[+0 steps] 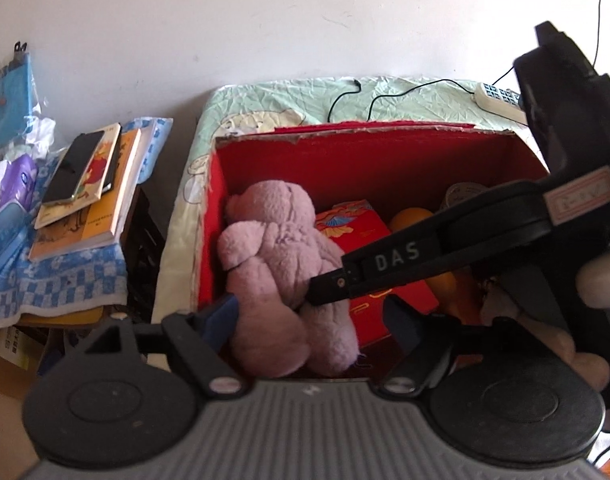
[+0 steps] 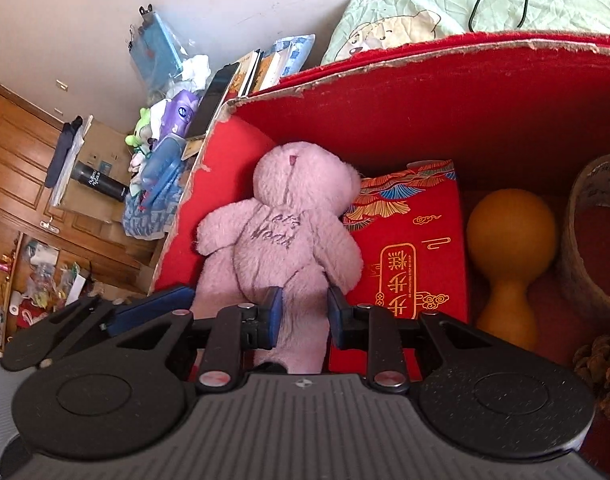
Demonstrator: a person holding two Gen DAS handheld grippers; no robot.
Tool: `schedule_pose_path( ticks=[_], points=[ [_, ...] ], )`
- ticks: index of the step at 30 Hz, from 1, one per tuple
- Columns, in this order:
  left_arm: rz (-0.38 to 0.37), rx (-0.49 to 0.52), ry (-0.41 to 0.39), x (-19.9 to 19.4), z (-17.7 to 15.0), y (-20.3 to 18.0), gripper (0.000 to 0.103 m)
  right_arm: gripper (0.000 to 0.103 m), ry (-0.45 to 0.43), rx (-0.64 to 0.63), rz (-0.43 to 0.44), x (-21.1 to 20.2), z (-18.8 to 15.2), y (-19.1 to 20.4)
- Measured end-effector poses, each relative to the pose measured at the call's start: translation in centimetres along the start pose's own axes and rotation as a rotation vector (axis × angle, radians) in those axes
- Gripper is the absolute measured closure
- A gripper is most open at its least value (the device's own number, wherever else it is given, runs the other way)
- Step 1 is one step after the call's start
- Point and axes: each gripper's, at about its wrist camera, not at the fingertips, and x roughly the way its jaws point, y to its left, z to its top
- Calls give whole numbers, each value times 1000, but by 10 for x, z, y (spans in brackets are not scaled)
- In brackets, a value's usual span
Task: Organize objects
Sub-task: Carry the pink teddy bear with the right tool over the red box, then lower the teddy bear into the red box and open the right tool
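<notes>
My pink plush bear (image 2: pixel 281 236) lies inside the red box (image 2: pixel 485 92), against its left wall, head toward the far side, stitched lettering on its body; my right gripper (image 2: pixel 305 312) reaches down into the box with its blue pads (image 2: pixel 273 312) closed onto the bear's lower body, one on each side; my left gripper (image 1: pixel 311 320) hovers at the near rim, fingers spread wide around the bear's legs, gripping nothing that I can see; its left pad (image 1: pixel 221 318) sits just beside the plush; whether it touches, I cannot tell. The right gripper's arm hides part of the red gift packet (image 2: pixel 413 248) beside the bear; an orange gourd-shaped object (image 2: pixel 509 240) lies farther right; the cylinder (image 2: pixel 597 236) beyond is cut off at the edge.
</notes>
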Motion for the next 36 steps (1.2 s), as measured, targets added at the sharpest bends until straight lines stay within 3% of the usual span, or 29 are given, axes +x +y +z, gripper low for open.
schedule_pose_path(
  ticks=[5, 9, 14, 29, 36],
  points=[
    [29, 11, -3, -6, -3, -4, 21, 74, 9, -25, -25, -2, 1, 5],
    [50, -5, 0, -10, -3, -1, 20, 73, 0, 26, 18, -6, -2, -2],
    [74, -31, 35, -2, 1, -2, 20, 73, -50, 68, 12, -18, -9, -9],
    [141, -29, 82, 3, 5, -30, 20, 73, -163, 76, -111, -55, -24, -14],
    [172, -28, 89, -4, 7, -48, 20, 73, -208, 57, -119, -76, -35, -14]
  ],
)
